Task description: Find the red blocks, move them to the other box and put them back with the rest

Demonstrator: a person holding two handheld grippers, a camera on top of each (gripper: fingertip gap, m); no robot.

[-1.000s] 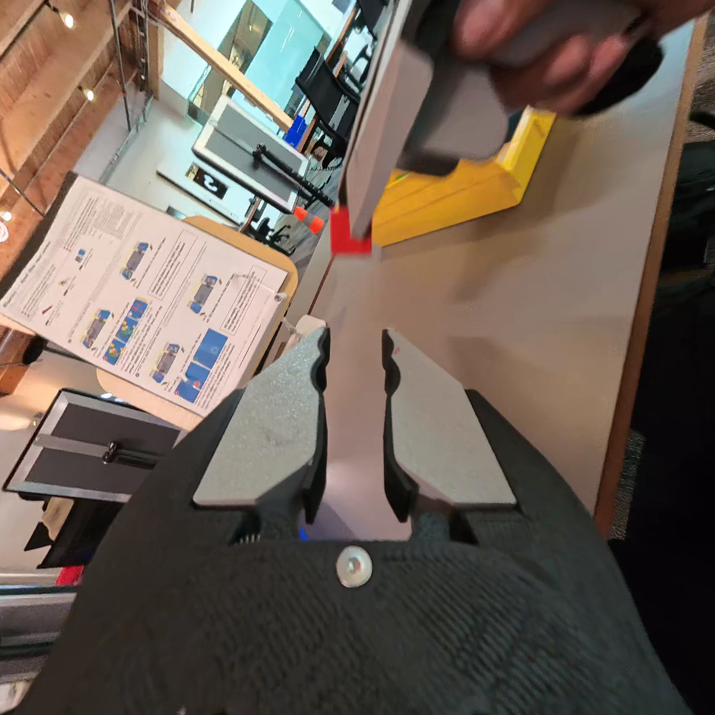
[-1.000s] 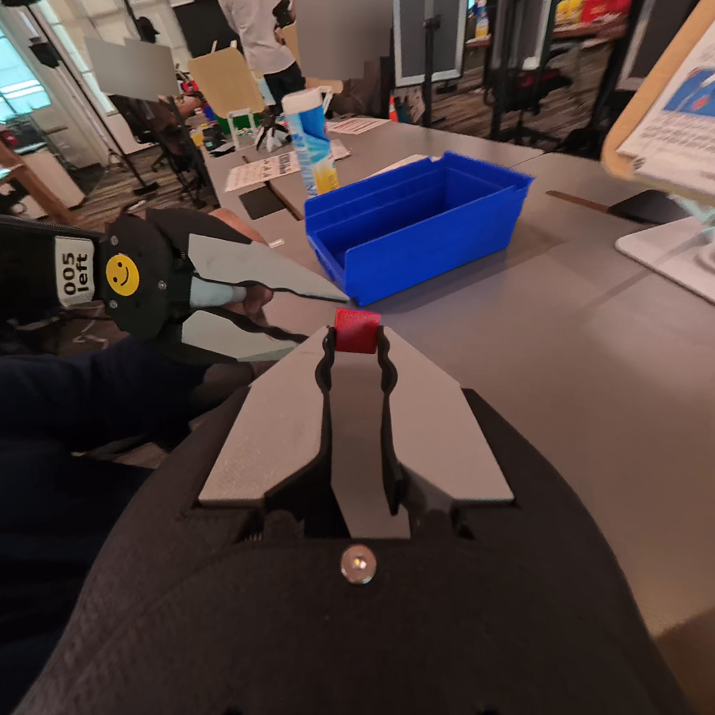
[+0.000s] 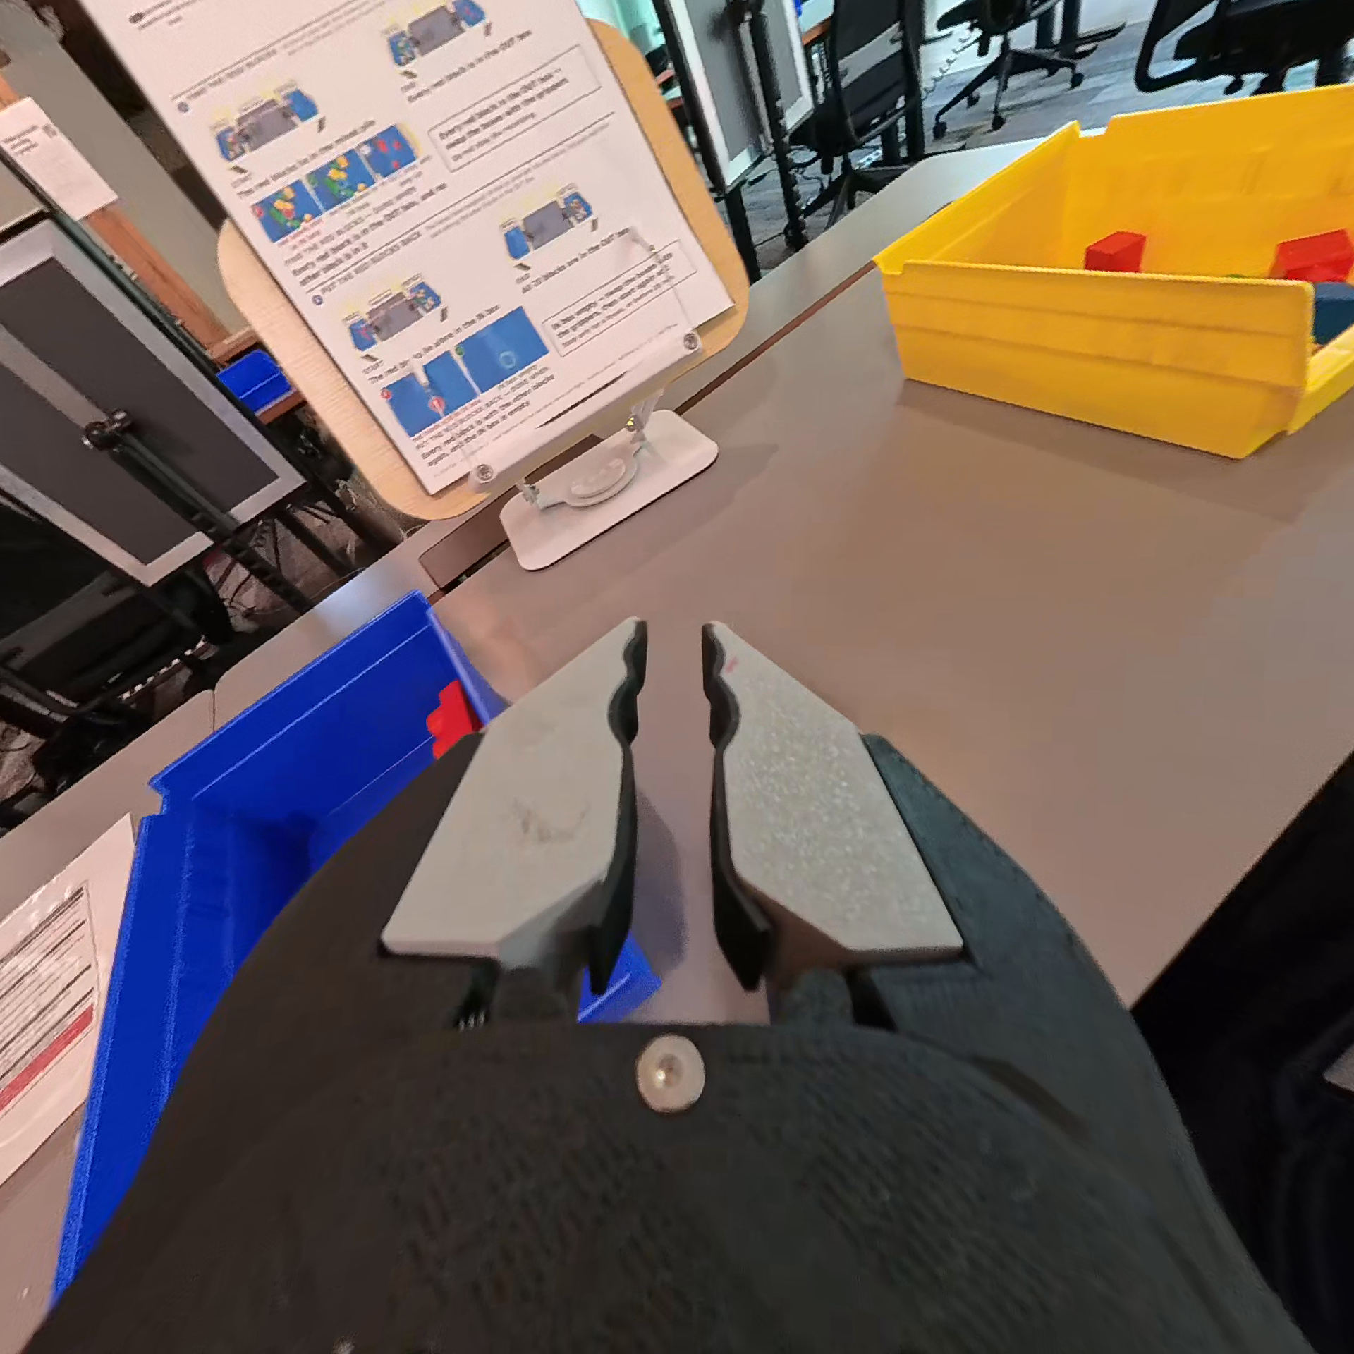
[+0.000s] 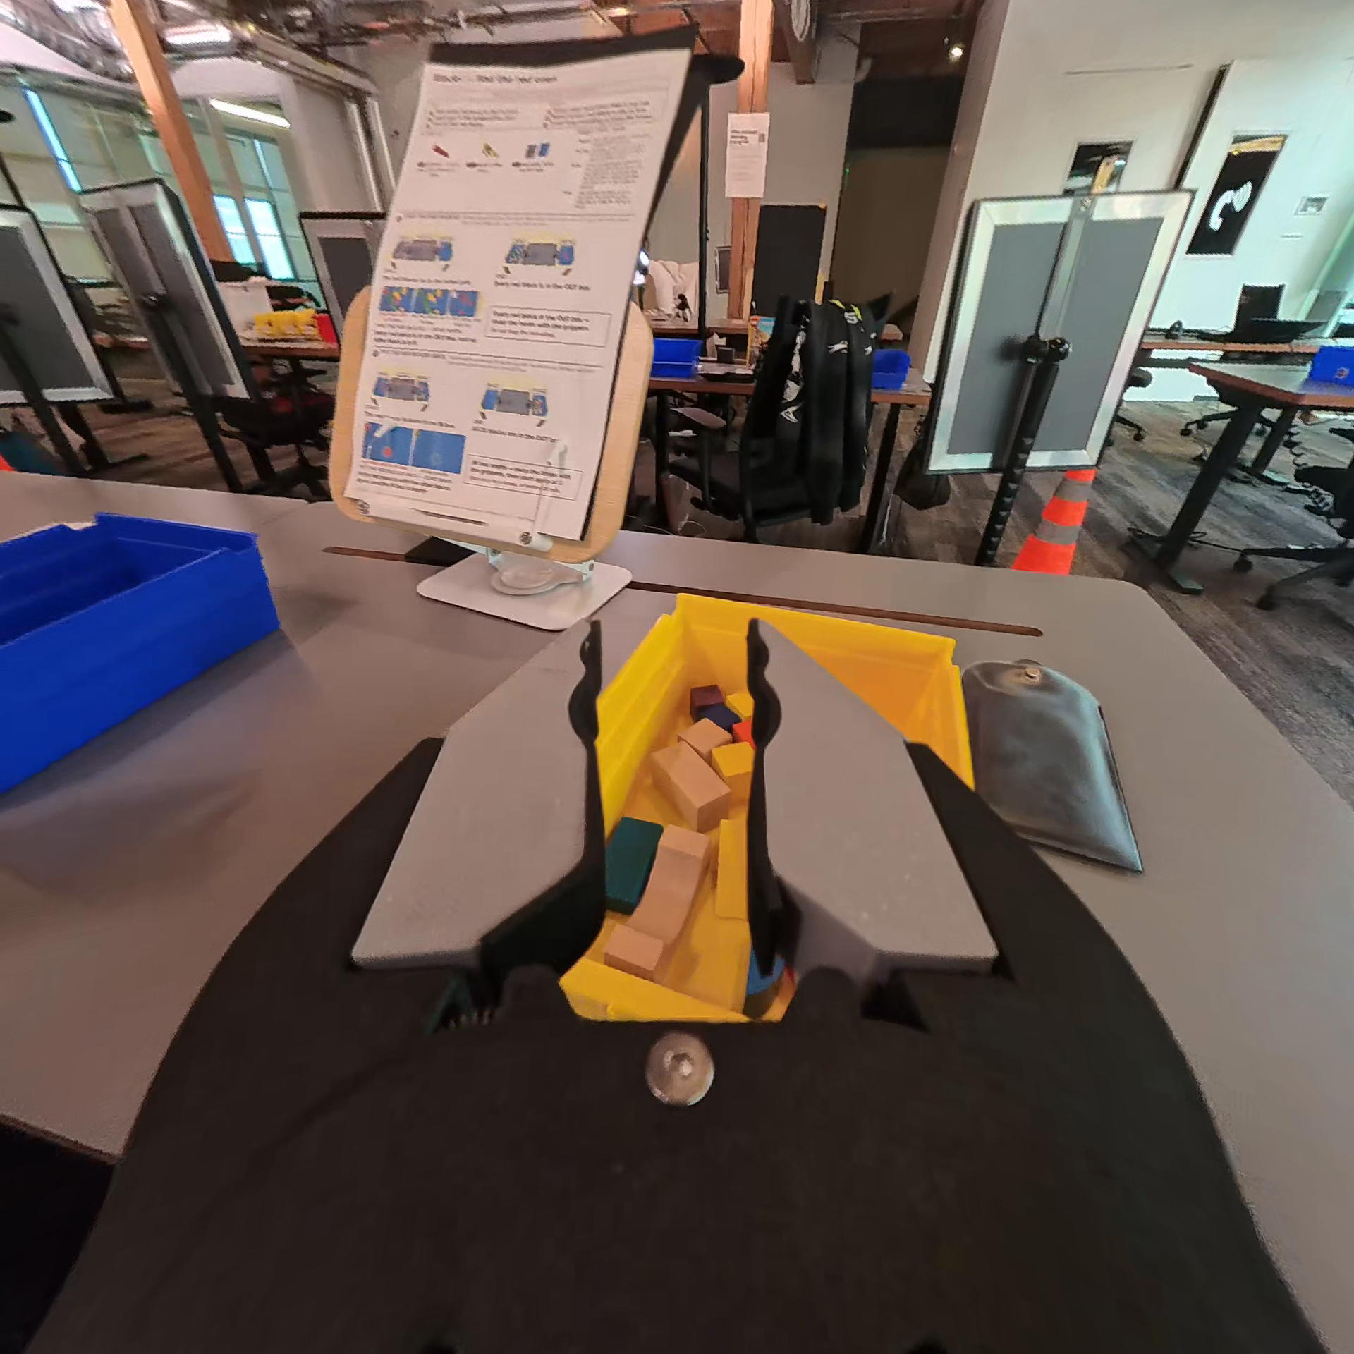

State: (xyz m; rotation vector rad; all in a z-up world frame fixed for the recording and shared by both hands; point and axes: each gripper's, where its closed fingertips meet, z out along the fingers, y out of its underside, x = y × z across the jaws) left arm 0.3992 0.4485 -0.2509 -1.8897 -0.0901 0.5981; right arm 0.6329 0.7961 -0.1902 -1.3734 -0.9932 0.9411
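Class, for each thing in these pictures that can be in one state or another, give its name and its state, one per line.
Left gripper: open, nothing between its fingers.
Right gripper: open, nothing held, above the yellow bin.
Yellow bin: holds mixed blocks.
Blue bin: holds a red block.
Instruction sheet stand: upright, tilted back.

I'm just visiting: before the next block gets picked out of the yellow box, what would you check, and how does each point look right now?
1. Right gripper open with nothing in it: ok.
2. Right gripper over the yellow box: ok.
3. A red block visible among the rest: ok, though the right finger partly covers it.
4. Left gripper holding nothing: ok.
5. Blue box already holding a red block: ok.
6. Number of red blocks left in the yellow box: cannot tell.
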